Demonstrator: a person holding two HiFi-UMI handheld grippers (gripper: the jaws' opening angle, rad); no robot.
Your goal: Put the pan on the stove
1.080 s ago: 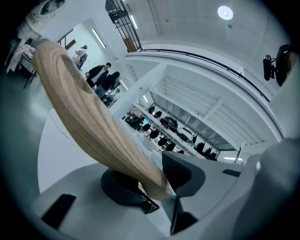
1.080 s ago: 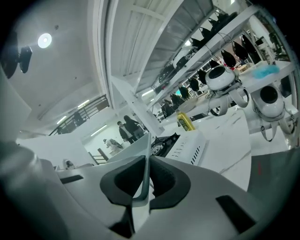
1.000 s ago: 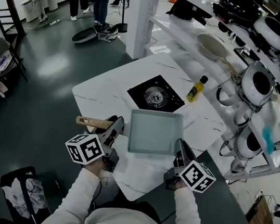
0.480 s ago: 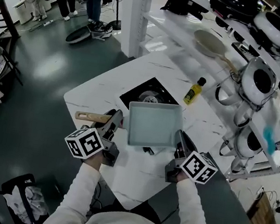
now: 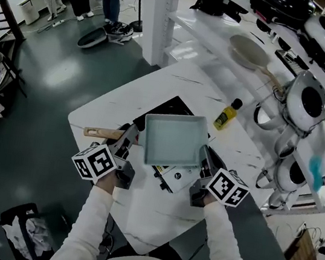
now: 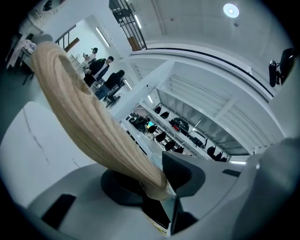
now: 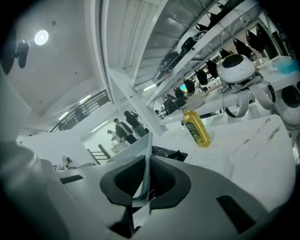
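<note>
A square grey pan (image 5: 173, 140) with a wooden handle (image 5: 102, 133) is held in the air over the black stove (image 5: 163, 109), hiding most of it. My left gripper (image 5: 129, 137) is shut on the handle near the pan's left side; in the left gripper view the handle (image 6: 89, 126) runs out between the jaws. Shut on the pan's right rim is my right gripper (image 5: 205, 158); the right gripper view shows the thin rim (image 7: 146, 154) pinched between the pads. A strip of the stove's front edge (image 5: 166, 178) shows below the pan.
A yellow oil bottle (image 5: 227, 114) stands on the white marble table (image 5: 117, 110) just right of the stove. White shelves (image 5: 225, 41) with a pan and dark cookware run behind. White round-headed robots (image 5: 307, 103) stand at the right. People stand far back on the floor.
Both grippers have carried the pan forward, from the table in front of the stove to above it. The stove's burner, visible before, is now covered by the pan.
</note>
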